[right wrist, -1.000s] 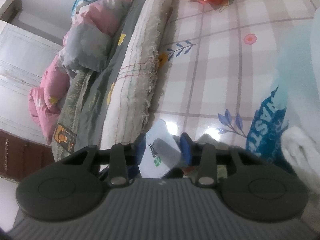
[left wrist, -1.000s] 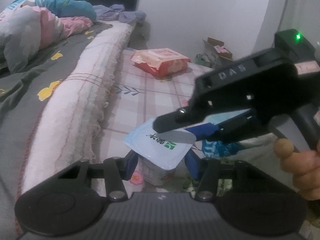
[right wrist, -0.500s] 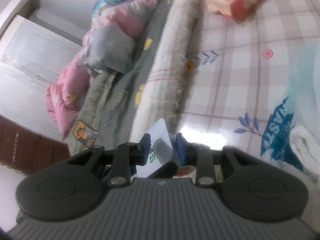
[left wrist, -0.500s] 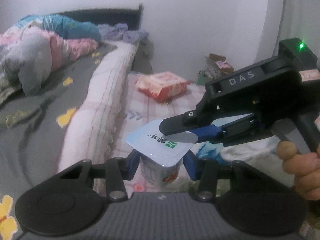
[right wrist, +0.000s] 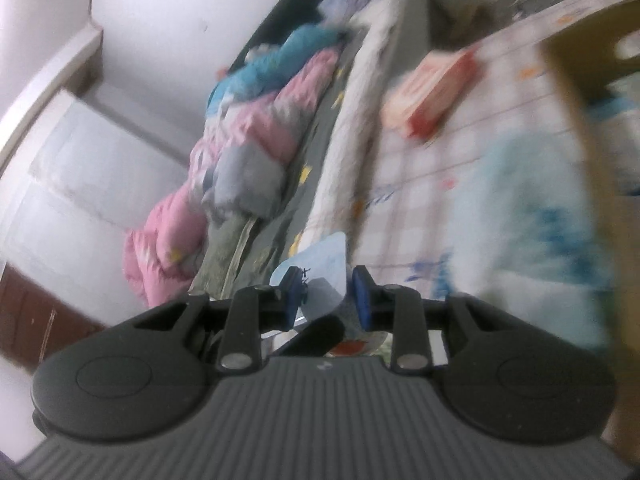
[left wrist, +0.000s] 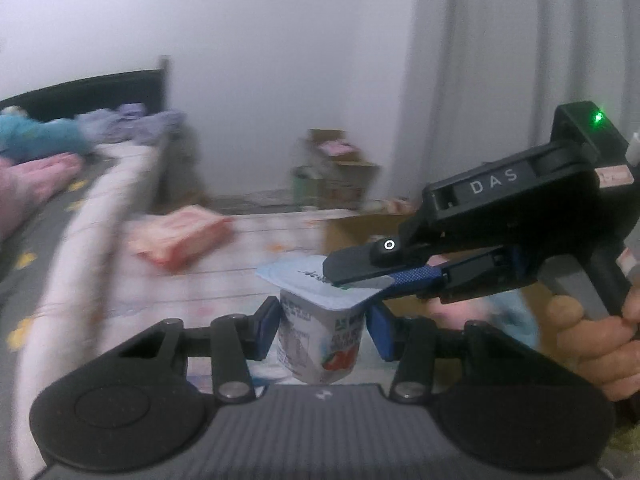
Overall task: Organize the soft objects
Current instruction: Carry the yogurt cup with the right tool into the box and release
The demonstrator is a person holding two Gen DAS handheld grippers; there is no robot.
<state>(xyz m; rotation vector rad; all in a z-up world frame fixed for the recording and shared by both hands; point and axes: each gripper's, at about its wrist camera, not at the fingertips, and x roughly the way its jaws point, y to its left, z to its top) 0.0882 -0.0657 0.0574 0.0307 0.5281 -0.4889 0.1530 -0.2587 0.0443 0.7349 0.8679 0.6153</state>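
The white tapered plastic yogurt cup [left wrist: 320, 344] with a pale blue foil lid [left wrist: 316, 286] and a red fruit print is sitting upright between the blue textured pads of the left gripper [left wrist: 322, 330], which are pressing on its two sides, above the near edge of the checked floor mat [left wrist: 248, 276].

The right gripper [left wrist: 360, 280] is coming in from the right, and its flat black finger [left wrist: 352, 266] and blue pad are pinching the lid's right corner. Its jaws have just been closing on that foil. A hand [left wrist: 592, 336] is holding its handle.

To the far left, a soft red and white rectangular pack [left wrist: 180, 240] is lying on the mat beside the fringed quilt edge [left wrist: 92, 256] of the bed. Cardboard boxes [left wrist: 340, 176] are standing against the far wall.

In the right wrist view, the lid [right wrist: 320, 272] is showing between the right gripper's [right wrist: 326, 296] blue pads.
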